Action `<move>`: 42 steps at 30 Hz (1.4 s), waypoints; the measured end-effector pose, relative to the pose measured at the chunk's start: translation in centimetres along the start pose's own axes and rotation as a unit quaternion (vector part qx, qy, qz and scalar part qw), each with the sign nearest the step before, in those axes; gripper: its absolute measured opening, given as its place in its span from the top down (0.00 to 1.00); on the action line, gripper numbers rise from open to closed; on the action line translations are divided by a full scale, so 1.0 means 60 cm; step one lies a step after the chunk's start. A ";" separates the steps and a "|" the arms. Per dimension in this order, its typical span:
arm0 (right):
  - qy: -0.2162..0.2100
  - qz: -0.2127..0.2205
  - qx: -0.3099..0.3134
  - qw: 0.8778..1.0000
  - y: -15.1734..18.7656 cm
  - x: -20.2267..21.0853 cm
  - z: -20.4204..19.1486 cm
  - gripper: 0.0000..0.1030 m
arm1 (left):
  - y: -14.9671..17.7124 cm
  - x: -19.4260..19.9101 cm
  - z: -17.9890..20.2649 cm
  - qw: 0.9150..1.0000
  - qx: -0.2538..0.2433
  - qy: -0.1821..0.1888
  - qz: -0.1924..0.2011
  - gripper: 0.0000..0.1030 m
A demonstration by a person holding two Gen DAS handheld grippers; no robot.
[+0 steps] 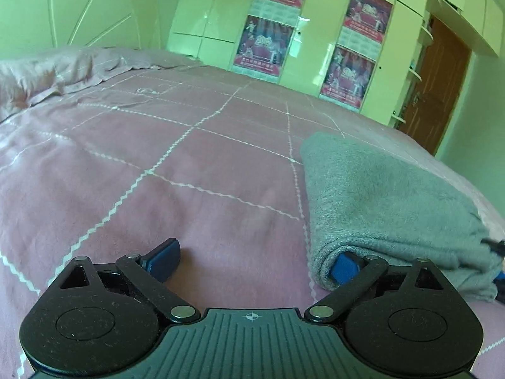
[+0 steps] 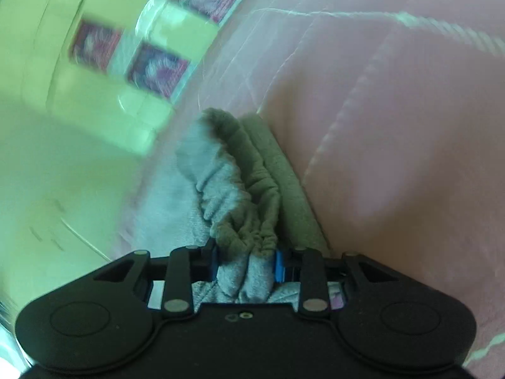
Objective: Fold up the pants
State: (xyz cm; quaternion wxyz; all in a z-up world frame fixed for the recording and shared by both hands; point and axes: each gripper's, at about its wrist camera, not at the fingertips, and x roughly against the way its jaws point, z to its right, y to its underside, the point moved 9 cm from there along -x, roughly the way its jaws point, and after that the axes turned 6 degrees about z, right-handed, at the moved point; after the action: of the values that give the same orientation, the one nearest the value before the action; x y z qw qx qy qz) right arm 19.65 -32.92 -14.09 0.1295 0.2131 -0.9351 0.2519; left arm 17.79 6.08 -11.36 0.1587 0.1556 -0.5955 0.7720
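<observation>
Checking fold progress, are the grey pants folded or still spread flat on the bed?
Folded: the grey pants lie as a compact doubled bundle with a rolled edge on the pink bedspread.

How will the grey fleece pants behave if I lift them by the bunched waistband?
Probably floppy: the pants bunch into soft folds between the right hand-held gripper's pads. Likely light and grippy rather than slippery, given the fuzzy pile. The folded stack may sag open, since only one end is pinched.
</observation>
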 end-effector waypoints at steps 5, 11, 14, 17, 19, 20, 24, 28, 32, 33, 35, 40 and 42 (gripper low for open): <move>0.010 -0.009 0.035 0.999 -0.008 -0.010 -0.022 0.75 | 0.003 0.009 0.000 1.000 0.005 -0.001 0.003 0.06; 0.012 -0.005 0.030 0.999 0.003 -0.001 -0.003 0.77 | 0.008 0.007 0.006 1.000 -0.014 -0.001 0.000 0.06; 0.007 -0.006 0.040 0.999 0.002 0.008 -0.012 0.73 | 0.000 0.011 0.009 1.000 -0.021 0.008 -0.007 0.05; 0.005 -0.025 0.053 0.998 0.000 0.016 -0.025 0.66 | -0.007 0.021 0.007 0.999 -0.024 0.026 -0.014 0.05; 0.022 0.005 0.075 0.997 -0.022 0.044 -0.029 0.58 | -0.010 0.034 0.005 0.998 -0.015 0.050 -0.019 0.05; 0.029 0.026 0.095 0.995 -0.036 0.059 -0.035 0.54 | -0.014 0.041 -0.001 0.998 -0.007 0.059 -0.022 0.05; 0.013 0.038 0.107 0.993 -0.079 0.057 -0.060 0.52 | -0.058 0.064 -0.021 0.998 0.006 0.054 0.015 0.05; -0.005 0.025 0.115 0.993 -0.098 -0.010 -0.094 0.55 | -0.135 0.003 -0.006 0.997 0.031 0.061 0.032 0.00; 0.053 -0.011 0.138 0.989 -0.086 -0.074 -0.094 0.67 | -0.160 -0.083 0.021 0.996 0.053 0.062 -0.015 0.00; 0.052 -0.014 0.137 0.989 -0.083 -0.079 -0.094 0.68 | -0.159 -0.097 0.025 0.996 0.060 0.065 -0.022 0.00; 0.034 -0.011 0.134 0.990 -0.081 -0.073 -0.095 0.77 | -0.151 -0.117 0.032 0.995 0.061 0.070 -0.036 0.00; 0.029 0.009 0.120 0.992 -0.101 -0.065 -0.077 0.84 | -0.117 -0.138 0.039 0.994 0.054 0.071 -0.061 0.00; 0.017 -0.011 0.111 0.994 -0.098 -0.076 -0.073 0.84 | -0.106 -0.141 0.040 0.994 0.054 0.071 -0.068 0.00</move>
State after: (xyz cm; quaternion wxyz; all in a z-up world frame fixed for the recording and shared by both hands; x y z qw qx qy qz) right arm 26.95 -33.69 -9.54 0.1238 0.2324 -0.8963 0.3567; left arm 28.28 4.80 -8.86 0.2443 0.1489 -0.5279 0.7997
